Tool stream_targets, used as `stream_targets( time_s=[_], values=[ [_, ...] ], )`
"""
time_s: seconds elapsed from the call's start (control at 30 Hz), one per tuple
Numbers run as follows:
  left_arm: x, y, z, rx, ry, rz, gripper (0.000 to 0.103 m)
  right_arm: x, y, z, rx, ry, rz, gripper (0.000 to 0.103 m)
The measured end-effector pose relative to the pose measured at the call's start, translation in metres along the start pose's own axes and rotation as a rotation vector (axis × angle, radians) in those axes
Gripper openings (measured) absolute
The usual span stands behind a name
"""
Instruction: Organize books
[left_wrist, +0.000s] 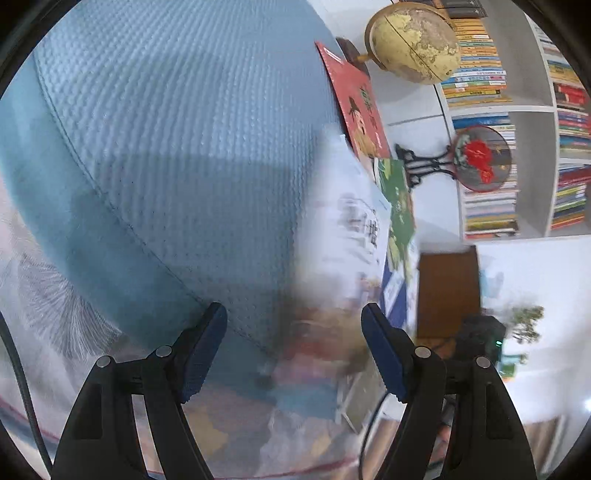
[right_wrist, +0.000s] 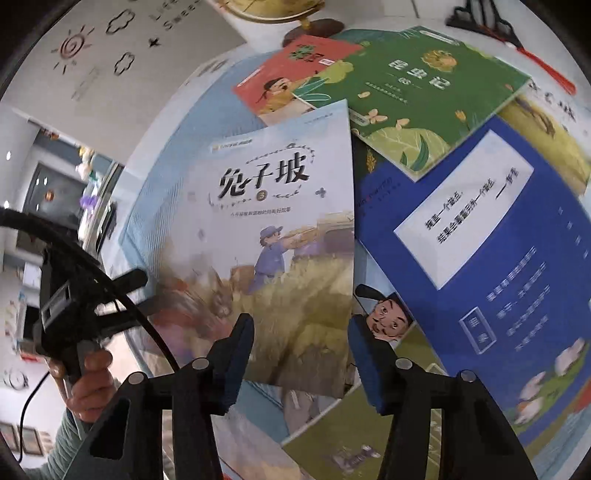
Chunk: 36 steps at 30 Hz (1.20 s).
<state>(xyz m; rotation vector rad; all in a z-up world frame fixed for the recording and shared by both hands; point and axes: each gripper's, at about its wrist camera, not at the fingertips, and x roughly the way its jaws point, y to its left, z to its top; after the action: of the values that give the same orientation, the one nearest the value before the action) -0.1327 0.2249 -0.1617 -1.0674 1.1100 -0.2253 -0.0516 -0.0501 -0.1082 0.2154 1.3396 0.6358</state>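
Several picture books lie overlapping on a blue quilted cushion (left_wrist: 166, 129). On top is a pale blue book (right_wrist: 273, 192) with a farmer on its cover, blurred in the left wrist view (left_wrist: 351, 229). Behind it are a green book (right_wrist: 424, 92), a red book (right_wrist: 288, 74) and, to the right, a dark blue book (right_wrist: 498, 240). My right gripper (right_wrist: 300, 332) is open just over the pale book's lower right part, its pads not pressing on it. My left gripper (left_wrist: 293, 325) is open beside the pale book's left edge, held by a hand (right_wrist: 88, 384).
A globe (left_wrist: 413, 40) and a round fan ornament (left_wrist: 480, 158) stand beyond the books. White shelves full of books (left_wrist: 480, 74) rise behind them. A brown panel (left_wrist: 447, 291) and a small plant (left_wrist: 524, 321) are at the right. A patterned floor covering (left_wrist: 55, 314) lies beside the cushion.
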Motion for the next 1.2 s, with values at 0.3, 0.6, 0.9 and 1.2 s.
stream_targets(
  time_s=[0.3, 0.6, 0.9, 1.2],
  values=[
    [0.028, -0.025, -0.003, 0.211, 0.097, 0.103, 0.073, 0.018, 0.024, -0.005, -0.002, -0.054, -0.166, 0.042],
    [0.004, -0.041, -0.004, 0.253, 0.098, -0.102, 0.068, 0.025, 0.031, -0.010, 0.048, -0.097, -0.124, 0.043],
    [0.042, -0.040, 0.001, 0.255, 0.134, 0.017, 0.017, 0.019, 0.022, -0.013, 0.142, -0.134, -0.041, 0.043],
    [0.056, -0.044, 0.002, 0.175, 0.198, -0.083, 0.010, 0.006, 0.029, -0.013, 0.214, -0.114, 0.082, 0.054]
  ],
)
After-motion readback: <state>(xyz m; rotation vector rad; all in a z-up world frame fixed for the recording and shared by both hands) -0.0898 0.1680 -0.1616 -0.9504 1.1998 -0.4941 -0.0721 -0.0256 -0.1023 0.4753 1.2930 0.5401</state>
